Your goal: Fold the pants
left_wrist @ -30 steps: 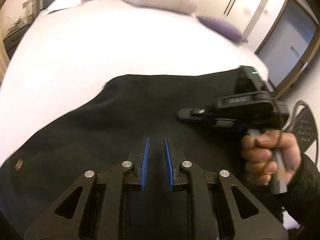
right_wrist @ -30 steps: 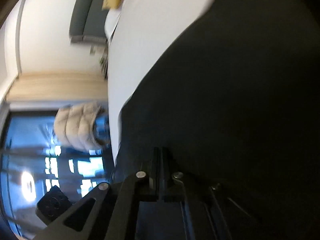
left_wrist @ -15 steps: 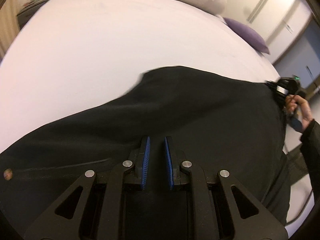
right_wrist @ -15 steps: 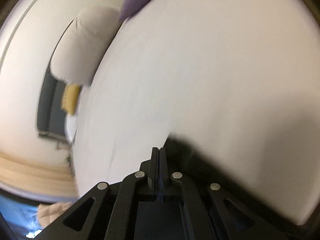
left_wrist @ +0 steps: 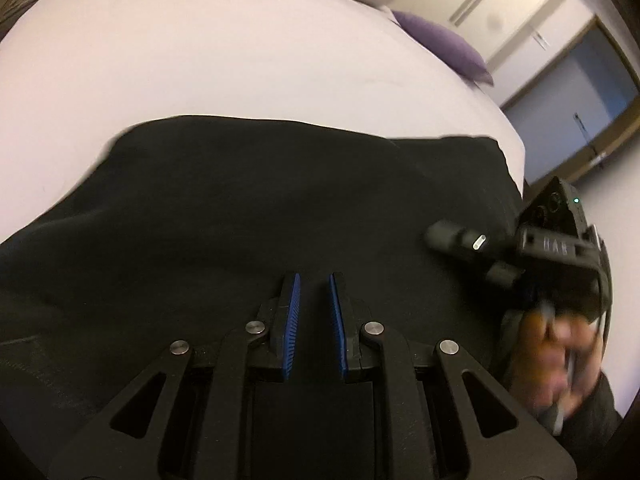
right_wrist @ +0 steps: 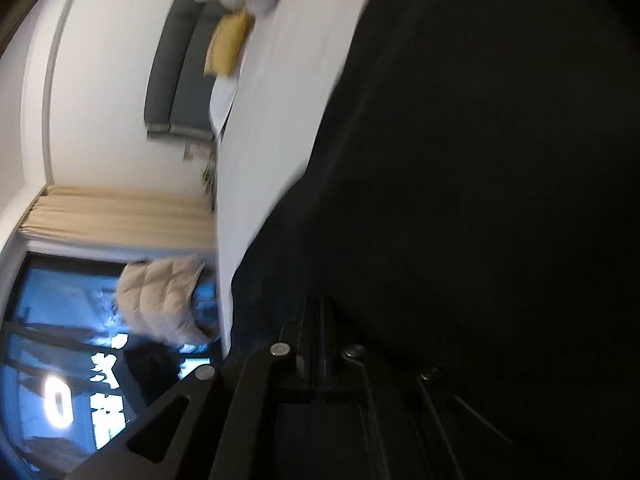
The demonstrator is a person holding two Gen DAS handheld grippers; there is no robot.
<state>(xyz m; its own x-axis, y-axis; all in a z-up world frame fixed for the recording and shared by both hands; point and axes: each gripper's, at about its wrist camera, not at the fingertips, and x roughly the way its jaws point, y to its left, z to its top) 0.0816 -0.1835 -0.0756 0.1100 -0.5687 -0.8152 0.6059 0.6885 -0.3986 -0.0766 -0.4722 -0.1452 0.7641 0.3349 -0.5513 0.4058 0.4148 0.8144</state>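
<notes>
Black pants [left_wrist: 256, 208] lie spread across the white bed [left_wrist: 200, 60], reaching its near edge; the left gripper [left_wrist: 314, 284] hangs just above the dark cloth, its blue pads [left_wrist: 292, 312] parted by a narrow gap with nothing caught between them; over at the right edge a hand [left_wrist: 548, 344] brings in the right gripper [right_wrist: 318, 312], blurred, jaws pressed fully together, and whether any fabric is pinched there I cannot tell; a purple cushion [left_wrist: 448, 48] sits at the bed's far side.
</notes>
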